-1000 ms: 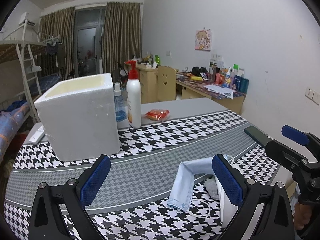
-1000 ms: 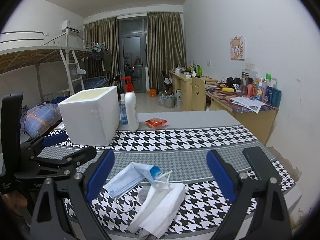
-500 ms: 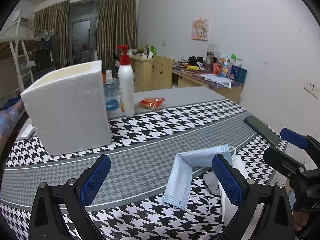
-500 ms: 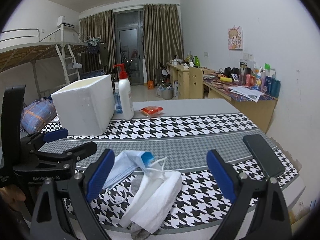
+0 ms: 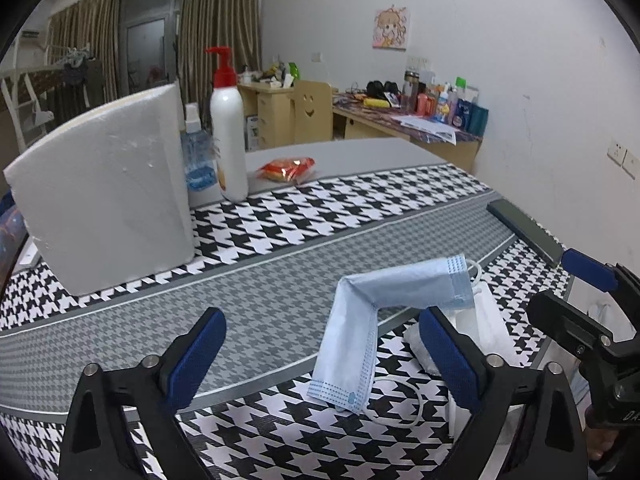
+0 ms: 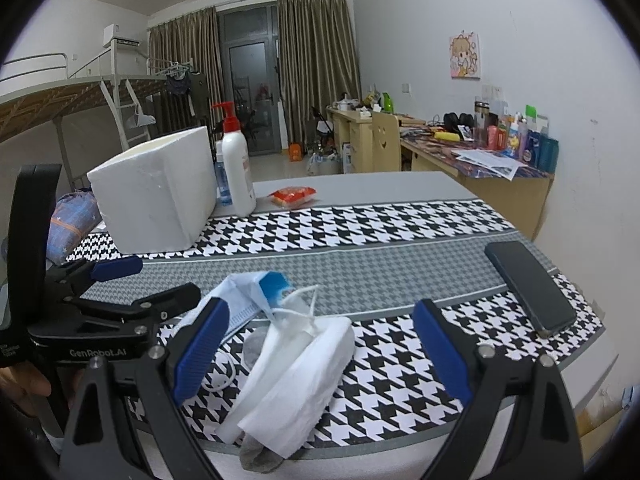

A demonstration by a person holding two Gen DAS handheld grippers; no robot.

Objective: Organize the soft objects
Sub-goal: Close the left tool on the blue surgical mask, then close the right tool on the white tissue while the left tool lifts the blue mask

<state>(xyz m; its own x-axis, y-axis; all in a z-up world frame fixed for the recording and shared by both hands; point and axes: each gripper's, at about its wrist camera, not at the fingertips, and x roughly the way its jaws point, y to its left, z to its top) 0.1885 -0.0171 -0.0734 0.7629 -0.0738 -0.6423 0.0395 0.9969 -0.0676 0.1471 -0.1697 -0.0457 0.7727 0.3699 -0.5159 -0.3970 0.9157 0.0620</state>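
Observation:
A folded light-blue face mask (image 5: 372,312) lies on the houndstooth tablecloth, also visible in the right wrist view (image 6: 256,292). Beside it lies a white folded tissue or cloth (image 6: 296,376) over a grey sock (image 6: 256,456); the white cloth shows in the left wrist view (image 5: 488,320). My left gripper (image 5: 320,360) is open and empty, low over the table, the mask between its fingers and just ahead. My right gripper (image 6: 316,356) is open and empty, with the white cloth between its fingers. A white foam box (image 5: 108,200) stands at the back left.
A white pump bottle (image 5: 228,136) and a small blue bottle (image 5: 196,160) stand beside the box. A red snack packet (image 5: 288,168) lies behind. A black phone (image 6: 528,284) lies at the table's right edge. Each gripper shows in the other's view (image 6: 104,312).
Both grippers have dropped lower and moved closer to the pile of soft things. The mask and cloth look larger. Nothing was taken hold of.

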